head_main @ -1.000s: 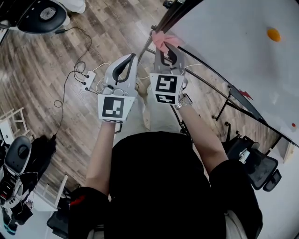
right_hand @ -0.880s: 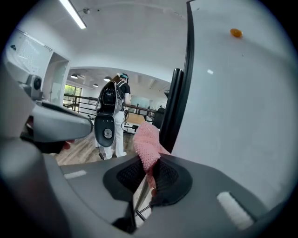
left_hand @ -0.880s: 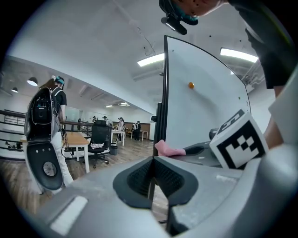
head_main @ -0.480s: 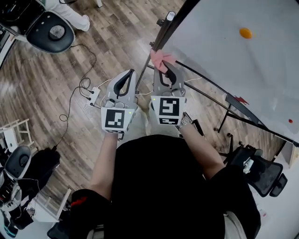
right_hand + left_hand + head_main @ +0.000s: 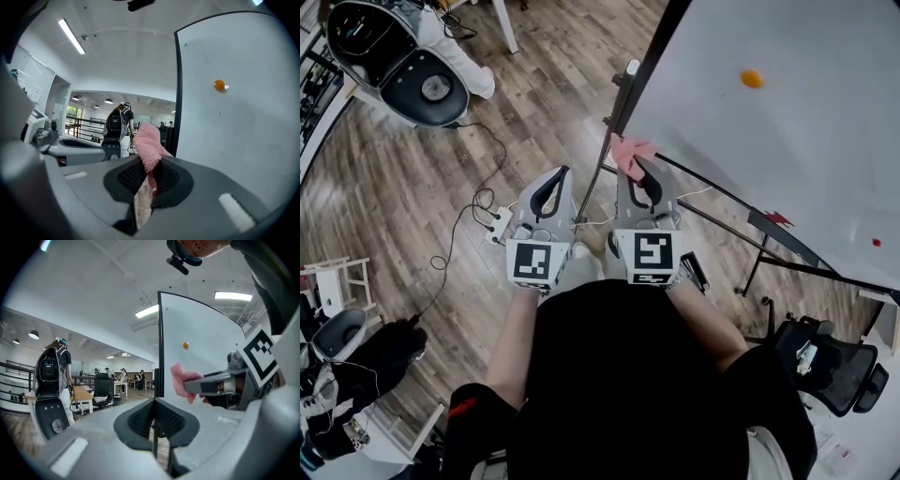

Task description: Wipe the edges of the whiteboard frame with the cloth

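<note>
Your right gripper is clamped on the pink cloth. The cloth sits just beside the black frame, low on the left edge of the whiteboard; I cannot tell whether they touch. Your left gripper hangs just left of the right one, jaws together on nothing. The board is white, with an orange magnet far up it. Below is a wood-plank floor, with a power strip and cables to the left. A black chair stands near right.
</note>
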Motion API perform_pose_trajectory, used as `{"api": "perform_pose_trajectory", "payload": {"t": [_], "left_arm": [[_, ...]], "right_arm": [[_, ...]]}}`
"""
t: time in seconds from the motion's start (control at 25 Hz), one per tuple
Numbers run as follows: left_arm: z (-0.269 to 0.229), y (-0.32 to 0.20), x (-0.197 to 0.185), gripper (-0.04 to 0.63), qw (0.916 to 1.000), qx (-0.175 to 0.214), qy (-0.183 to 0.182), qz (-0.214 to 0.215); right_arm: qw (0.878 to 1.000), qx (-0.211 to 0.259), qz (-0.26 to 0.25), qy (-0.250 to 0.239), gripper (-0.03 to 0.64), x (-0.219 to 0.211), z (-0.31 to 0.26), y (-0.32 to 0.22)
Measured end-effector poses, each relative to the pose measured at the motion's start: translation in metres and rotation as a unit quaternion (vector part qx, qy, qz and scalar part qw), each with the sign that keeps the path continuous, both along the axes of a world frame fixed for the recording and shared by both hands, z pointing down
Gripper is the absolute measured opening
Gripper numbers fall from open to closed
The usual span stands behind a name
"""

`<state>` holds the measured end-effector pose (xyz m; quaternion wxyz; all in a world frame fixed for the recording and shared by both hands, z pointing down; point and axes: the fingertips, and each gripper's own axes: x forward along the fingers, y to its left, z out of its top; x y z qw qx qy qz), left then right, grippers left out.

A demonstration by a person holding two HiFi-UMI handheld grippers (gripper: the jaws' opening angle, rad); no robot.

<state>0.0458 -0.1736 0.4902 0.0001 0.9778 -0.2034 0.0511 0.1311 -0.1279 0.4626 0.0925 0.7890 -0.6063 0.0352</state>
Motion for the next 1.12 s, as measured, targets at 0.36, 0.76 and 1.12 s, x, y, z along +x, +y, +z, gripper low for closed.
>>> {"api": "perform_pose_trajectory", "payload": {"t": [0.36, 0.76, 1.12], "left_arm": [[-0.061, 0.008, -0.016, 0.002, 0.999, 0.027, 0.034, -0.012], [-0.114, 0.018, -0.023, 0.002, 0.9948, 0.078, 0.066, 0.0], [-0.126, 0.032, -0.024, 0.002, 0.9934, 0.085, 0.075, 0.013]], "right_arm": [[0.998, 0.058, -0.005, 0.004, 0.029, -0.007, -0.056, 0.022], [0.987, 0.132, -0.096, -0.005, 0.029, -0.021, -0.108, 0.039], [0.977, 0.193, -0.093, -0.003, 0.028, -0.022, -0.142, 0.07]]}}
